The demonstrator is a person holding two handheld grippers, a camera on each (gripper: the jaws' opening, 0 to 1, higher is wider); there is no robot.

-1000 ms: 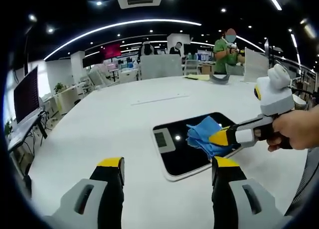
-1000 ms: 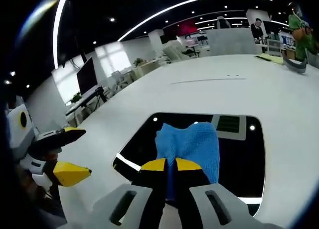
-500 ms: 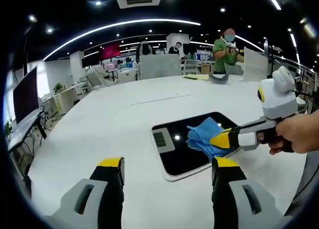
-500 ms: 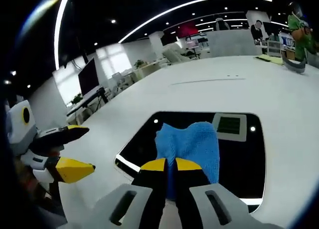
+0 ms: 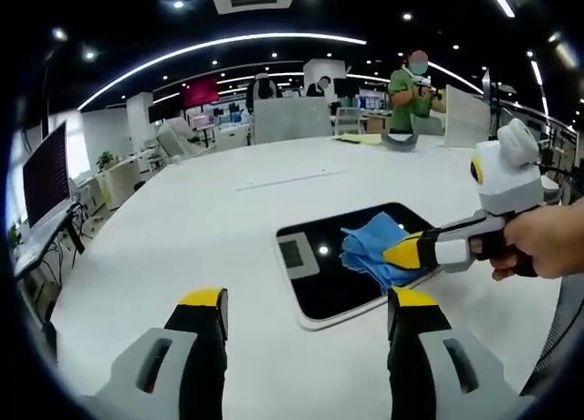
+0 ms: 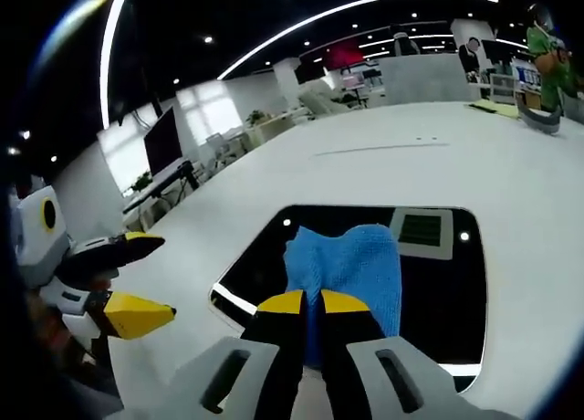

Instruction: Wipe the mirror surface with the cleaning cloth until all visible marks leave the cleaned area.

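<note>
In the left gripper view, the left gripper [image 5: 306, 315] hung above the white table [image 5: 182, 228] with its yellow-tipped jaws spread wide and nothing between them. Beyond them the mirror [image 5: 351, 260] lay flat on the table, its dark glass reflecting ceiling lights and a vent panel. The right gripper [image 5: 394, 253] came in from the right, held by a person's hand [image 5: 538, 242], with its jaws pinched on the blue cleaning cloth [image 5: 370, 246], which sat bunched on the mirror's right half. This view also took in a person in a green top [image 5: 411, 82] standing at the far edge of the table. In the right gripper view, the right gripper [image 6: 312, 301] had its jaws pressed together on the near edge of the cleaning cloth [image 6: 347, 269], which lay spread over the middle of the mirror [image 6: 447, 283]. Here the mirror's white near rim was plain, and the left gripper [image 6: 137, 278] appeared at the left, off the mirror and over the table [image 6: 411, 164], its jaws apart.
</note>
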